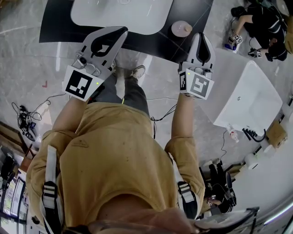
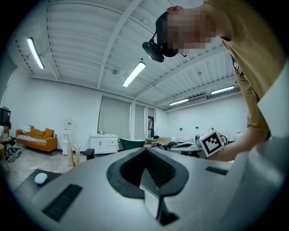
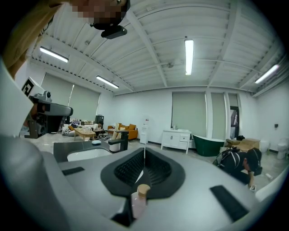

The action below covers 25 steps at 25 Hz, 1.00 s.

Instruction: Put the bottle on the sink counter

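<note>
The bottle (image 1: 181,29), pink with a tan cap, stands on the black sink counter (image 1: 55,23), just right of the white basin (image 1: 121,13). My right gripper (image 1: 201,37) hovers beside it on its right, jaws shut and holding nothing. In the right gripper view the bottle (image 3: 139,200) shows through the gap low between the closed jaws of the right gripper (image 3: 144,151), apart from the pads. My left gripper (image 1: 122,31) hangs over the counter's front edge near the basin. Seen in its own view, the left gripper (image 2: 145,151) has its jaws together and nothing between them.
A black faucet (image 3: 118,144) stands by the basin (image 3: 88,154). On the floor at right lies a white tub (image 1: 249,98), and a person in black (image 1: 263,23) crouches beyond it. Cables (image 1: 23,119) trail on the floor at left.
</note>
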Available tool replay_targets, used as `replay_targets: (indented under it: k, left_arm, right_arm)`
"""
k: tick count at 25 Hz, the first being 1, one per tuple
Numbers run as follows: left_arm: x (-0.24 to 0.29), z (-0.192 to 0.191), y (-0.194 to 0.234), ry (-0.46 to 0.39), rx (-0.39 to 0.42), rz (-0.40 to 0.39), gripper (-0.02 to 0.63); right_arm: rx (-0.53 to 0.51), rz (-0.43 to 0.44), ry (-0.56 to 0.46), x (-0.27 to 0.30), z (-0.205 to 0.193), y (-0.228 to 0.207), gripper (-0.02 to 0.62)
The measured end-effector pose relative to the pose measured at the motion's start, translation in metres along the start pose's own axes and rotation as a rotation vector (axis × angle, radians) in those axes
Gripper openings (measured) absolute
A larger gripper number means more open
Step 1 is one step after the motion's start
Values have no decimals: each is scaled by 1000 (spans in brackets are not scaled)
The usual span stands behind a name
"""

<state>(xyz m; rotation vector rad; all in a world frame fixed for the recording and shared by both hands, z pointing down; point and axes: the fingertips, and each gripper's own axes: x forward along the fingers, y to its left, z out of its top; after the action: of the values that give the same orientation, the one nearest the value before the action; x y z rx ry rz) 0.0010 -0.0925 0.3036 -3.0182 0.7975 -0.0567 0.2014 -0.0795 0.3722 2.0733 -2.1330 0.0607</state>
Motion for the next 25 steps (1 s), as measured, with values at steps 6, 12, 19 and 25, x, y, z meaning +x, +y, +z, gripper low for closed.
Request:
replay_targets:
  k: [6, 12, 19, 25]
  left_arm:
    - [-1, 14, 0, -14, 17, 4, 2]
    - [-16, 20, 14, -23, 26, 21, 2]
    - [-30, 25, 21, -37, 25, 41, 2]
    - [-39, 32, 26, -62, 14, 58, 2]
  right_arm:
    - [-4, -13, -7, -8, 16, -8, 6]
    - [-17, -8, -17, -11, 28, 5, 6]
    - [-25, 0, -38, -23, 46, 16, 6]
    - [-42, -3, -53, -35, 68, 19, 6]
